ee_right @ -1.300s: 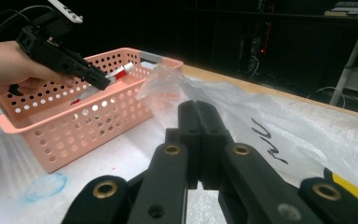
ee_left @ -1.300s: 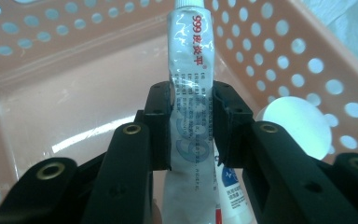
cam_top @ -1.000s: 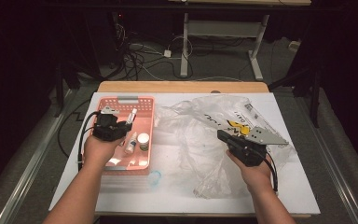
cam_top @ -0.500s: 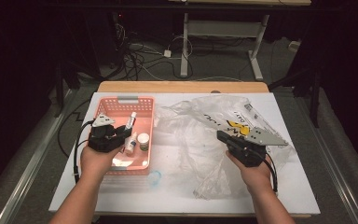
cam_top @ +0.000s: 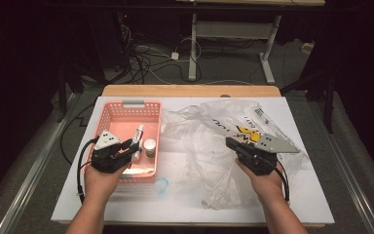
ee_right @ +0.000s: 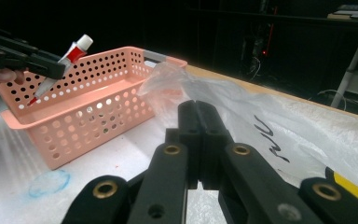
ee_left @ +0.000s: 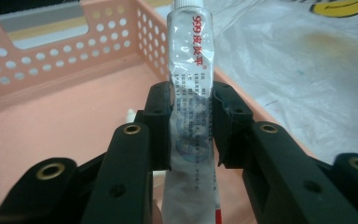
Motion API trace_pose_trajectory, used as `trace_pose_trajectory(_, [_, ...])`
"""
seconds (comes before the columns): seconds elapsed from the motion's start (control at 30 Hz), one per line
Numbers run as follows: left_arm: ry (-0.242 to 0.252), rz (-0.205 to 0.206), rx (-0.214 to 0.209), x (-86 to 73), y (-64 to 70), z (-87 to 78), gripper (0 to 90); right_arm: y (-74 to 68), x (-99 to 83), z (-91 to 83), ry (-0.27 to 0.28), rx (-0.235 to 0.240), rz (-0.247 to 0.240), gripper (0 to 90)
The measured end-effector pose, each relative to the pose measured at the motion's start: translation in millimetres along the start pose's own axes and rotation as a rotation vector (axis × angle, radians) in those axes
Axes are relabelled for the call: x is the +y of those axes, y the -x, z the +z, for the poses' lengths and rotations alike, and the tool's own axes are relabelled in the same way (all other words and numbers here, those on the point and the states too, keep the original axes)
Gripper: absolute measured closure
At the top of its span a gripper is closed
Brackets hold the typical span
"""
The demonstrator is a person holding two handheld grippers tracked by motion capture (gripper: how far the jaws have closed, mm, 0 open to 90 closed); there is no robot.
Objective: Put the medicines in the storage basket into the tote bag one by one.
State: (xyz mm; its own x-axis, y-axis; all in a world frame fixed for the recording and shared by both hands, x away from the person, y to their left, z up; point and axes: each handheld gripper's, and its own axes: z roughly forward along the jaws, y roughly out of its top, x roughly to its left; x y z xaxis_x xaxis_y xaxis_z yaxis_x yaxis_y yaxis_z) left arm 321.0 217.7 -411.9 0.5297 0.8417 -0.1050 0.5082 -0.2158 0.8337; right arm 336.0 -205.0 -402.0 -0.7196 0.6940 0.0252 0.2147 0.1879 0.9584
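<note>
My left gripper [cam_top: 135,145] is shut on a white ointment tube [cam_top: 138,134] with red print, held over the near part of the pink basket [cam_top: 126,105]. In the left gripper view the tube [ee_left: 191,93] stands upright between the pads, cap end away from me, above the basket floor [ee_left: 51,140]. My right gripper [cam_top: 231,143] hovers over the crumpled clear plastic bag [cam_top: 209,131]. Its jaws [ee_right: 196,121] are pressed together and I see nothing between them. From the right gripper view the tube [ee_right: 60,67] points up beside the basket [ee_right: 88,107].
A small white cup [cam_top: 149,146] and a shiny flat packet [cam_top: 141,170] lie in the basket. A blue ring [cam_top: 161,185] marks the white table just in front of it. The bag [ee_right: 261,121] spreads over the table's middle and right, with yellow and black print.
My left gripper has drawn back toward the near end of the basket, still holding the tube. The right gripper has stayed in place.
</note>
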Motion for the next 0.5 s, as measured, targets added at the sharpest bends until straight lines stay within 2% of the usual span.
trace_pose_trajectory(0.17, [0.034,-0.010,-0.013,0.0,-1.5,-7.8,68.6,0.3,-0.5,-0.5,0.002,0.002,0.003,90.0])
trace_pose_trajectory(0.23, [0.038,0.015,0.002,-0.3,0.1,-9.9,68.6,0.0,-1.2,-0.7,-0.001,0.000,0.004,90.0])
trace_pose_trajectory(0.5, [0.056,0.019,-0.039,2.3,6.0,-12.5,68.6,-0.8,-1.1,0.0,0.002,0.000,-0.003,90.0])
